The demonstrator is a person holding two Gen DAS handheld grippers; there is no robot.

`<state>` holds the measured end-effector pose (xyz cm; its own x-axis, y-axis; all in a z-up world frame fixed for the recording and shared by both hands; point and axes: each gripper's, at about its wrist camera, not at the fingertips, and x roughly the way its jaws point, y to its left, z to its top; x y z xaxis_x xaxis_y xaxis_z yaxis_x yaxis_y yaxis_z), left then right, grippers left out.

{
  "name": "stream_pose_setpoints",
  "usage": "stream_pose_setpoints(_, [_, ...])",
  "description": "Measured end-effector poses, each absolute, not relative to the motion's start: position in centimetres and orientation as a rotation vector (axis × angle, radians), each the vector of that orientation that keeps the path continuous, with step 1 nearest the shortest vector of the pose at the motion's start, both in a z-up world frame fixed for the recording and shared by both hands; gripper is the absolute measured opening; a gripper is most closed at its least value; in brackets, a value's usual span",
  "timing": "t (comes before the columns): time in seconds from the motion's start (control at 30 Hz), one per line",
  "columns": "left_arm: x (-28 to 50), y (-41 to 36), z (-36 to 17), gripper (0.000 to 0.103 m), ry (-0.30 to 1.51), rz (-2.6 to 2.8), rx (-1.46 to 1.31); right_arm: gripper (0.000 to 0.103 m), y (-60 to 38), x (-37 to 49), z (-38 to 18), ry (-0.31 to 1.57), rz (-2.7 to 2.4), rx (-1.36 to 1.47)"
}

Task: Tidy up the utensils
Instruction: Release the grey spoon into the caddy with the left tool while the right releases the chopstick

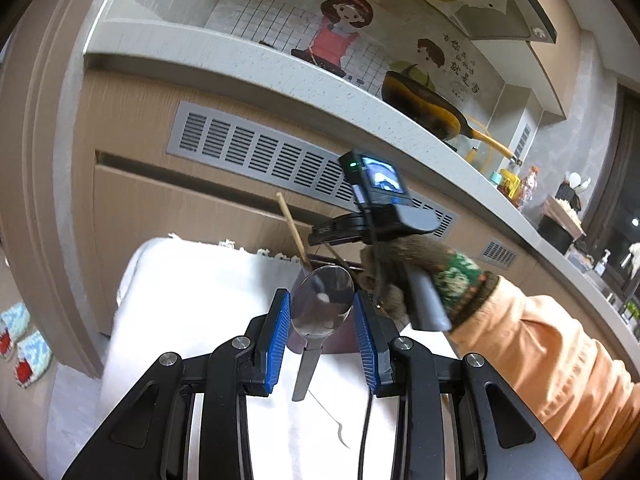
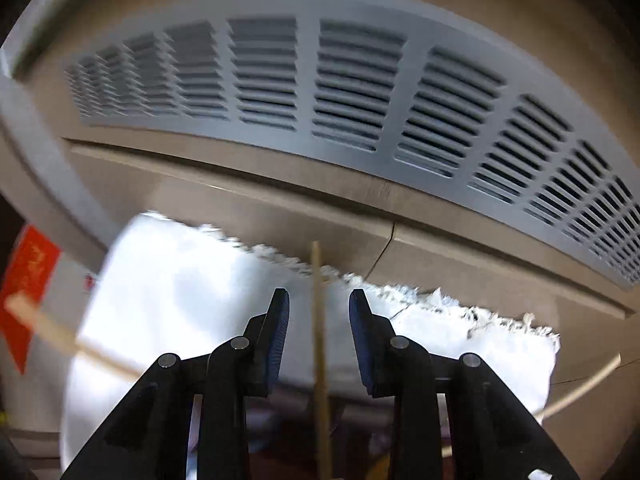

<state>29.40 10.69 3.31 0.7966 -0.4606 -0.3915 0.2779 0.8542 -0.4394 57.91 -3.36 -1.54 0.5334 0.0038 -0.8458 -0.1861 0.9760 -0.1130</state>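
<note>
Between the blue pads of the left hand-held gripper a shiny steel spoon is clamped, bowl up, over the white-clothed surface. Right hand-held gripper stands partly open, seemingly untouched by the thin wooden chopstick between its pads.

Grey countertop, slatted vent, wooden cabinets.

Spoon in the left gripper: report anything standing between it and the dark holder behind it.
Nothing visible lies between the spoon and the dark holder. Chopsticks already stand in the holder, and the right gripper, jaws open around one of them, hovers over it.
</note>
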Motion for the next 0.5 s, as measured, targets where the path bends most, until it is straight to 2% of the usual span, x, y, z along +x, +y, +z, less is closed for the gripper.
stream_pose_setpoints(0.07, [29.9, 11.0, 2.6, 0.033, 0.526, -0.415, -0.390, 0.028, -3.3, 58.8, -2.6, 1.024, 0.083, -0.210])
stream_pose_setpoints(0.1, [30.1, 11.2, 2.3, 0.033, 0.534, -0.417, -0.396, 0.013, -3.6, 59.1, -2.9, 1.044, 0.092, -0.201])
stream_pose_setpoints(0.13, [30.2, 11.2, 2.1, 0.033, 0.537, -0.417, -0.399, 0.006, -3.6, 59.1, -3.0, 1.049, 0.101, -0.205])
stream_pose_setpoints(0.3, [30.1, 10.9, 2.3, 0.033, 0.537, -0.408, -0.393, 0.005, -4.4, 55.3, 0.6, 0.923, 0.181, -0.196])
stream_pose_setpoints(0.5, [29.0, 9.1, 4.2, 0.033, 0.522, -0.432, -0.365, 0.005, -8.0, 45.8, 7.3, 0.743, 0.317, -0.109])
